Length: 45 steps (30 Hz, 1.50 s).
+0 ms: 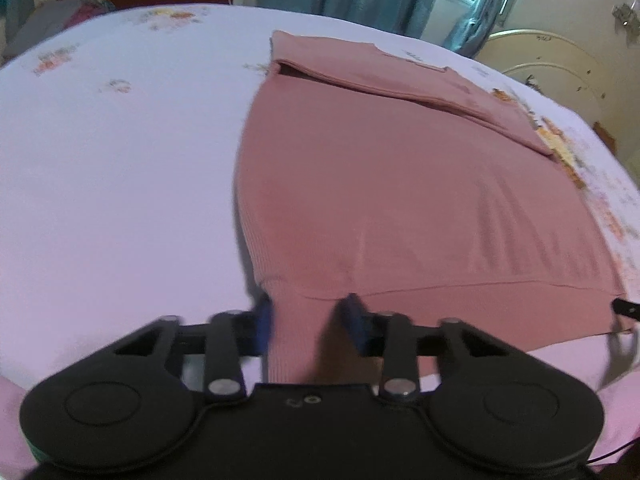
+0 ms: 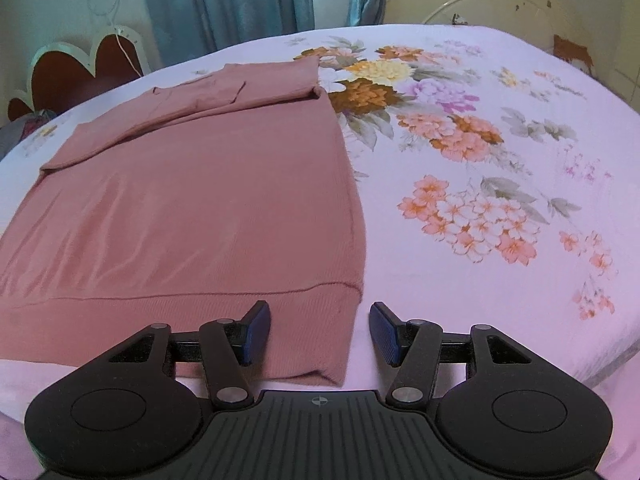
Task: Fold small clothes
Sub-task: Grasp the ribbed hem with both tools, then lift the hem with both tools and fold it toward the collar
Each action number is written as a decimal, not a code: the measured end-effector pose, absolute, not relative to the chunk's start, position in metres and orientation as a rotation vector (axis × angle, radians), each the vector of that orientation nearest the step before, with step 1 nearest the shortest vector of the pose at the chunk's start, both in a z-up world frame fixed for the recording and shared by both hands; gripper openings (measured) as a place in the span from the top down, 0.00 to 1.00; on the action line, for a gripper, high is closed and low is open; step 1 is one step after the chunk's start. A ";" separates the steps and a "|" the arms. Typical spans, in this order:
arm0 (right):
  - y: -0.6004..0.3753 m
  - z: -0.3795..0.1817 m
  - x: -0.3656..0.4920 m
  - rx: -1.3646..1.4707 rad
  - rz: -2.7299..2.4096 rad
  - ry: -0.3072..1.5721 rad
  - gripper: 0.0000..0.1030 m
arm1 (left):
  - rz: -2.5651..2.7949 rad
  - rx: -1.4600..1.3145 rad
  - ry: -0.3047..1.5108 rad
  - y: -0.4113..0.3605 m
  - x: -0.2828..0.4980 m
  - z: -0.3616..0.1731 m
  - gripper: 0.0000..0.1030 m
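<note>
Straddling the pink garment's (image 1: 360, 184) hem, left tool (image 1: 308, 324) and right tool (image 2: 320, 332) gape apart.

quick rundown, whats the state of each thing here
pink top: flat on the bed, sleeves folded in, body unfolded
left hand-held gripper: open, straddling the hem's near left corner
right hand-held gripper: open, straddling the hem's near right corner
curtains: drawn

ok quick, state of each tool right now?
Left tool: open, jaws straddling the near hem corner of the pink garment, not clamped.
Right tool: open, empty, at the garment's other near corner.
</note>
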State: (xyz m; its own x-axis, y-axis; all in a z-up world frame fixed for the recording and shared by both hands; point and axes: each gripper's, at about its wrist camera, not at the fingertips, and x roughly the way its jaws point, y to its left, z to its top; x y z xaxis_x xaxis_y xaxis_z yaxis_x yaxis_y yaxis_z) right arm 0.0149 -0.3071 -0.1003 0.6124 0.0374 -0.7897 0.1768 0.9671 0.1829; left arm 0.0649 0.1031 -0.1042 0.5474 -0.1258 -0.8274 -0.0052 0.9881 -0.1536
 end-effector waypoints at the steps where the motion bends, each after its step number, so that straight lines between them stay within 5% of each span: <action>1: -0.306 -0.100 0.015 0.254 -0.077 0.913 0.46 | -0.086 -0.153 0.996 0.103 0.066 -0.105 0.78; 4: -0.303 -0.101 0.013 0.259 -0.073 0.919 0.49 | -0.105 -0.163 0.999 0.104 0.067 -0.106 0.80; 6: -0.304 -0.100 0.014 0.276 -0.066 0.924 0.70 | -0.128 -0.195 1.002 0.108 0.068 -0.107 0.89; 9: -0.304 -0.099 0.015 0.286 -0.073 0.929 0.71 | -0.140 -0.209 0.990 0.110 0.069 -0.105 0.93; 12: -0.304 -0.095 0.017 0.295 -0.069 0.928 0.88 | -0.151 -0.225 0.971 0.110 0.070 -0.102 0.94; 34: -0.331 -0.016 0.130 0.398 -0.007 0.674 0.89 | -0.186 -0.273 0.673 0.099 0.171 -0.019 0.95; 45: -0.342 -0.012 0.240 0.435 -0.017 0.603 0.90 | -0.130 -0.316 0.630 0.086 0.268 -0.023 0.95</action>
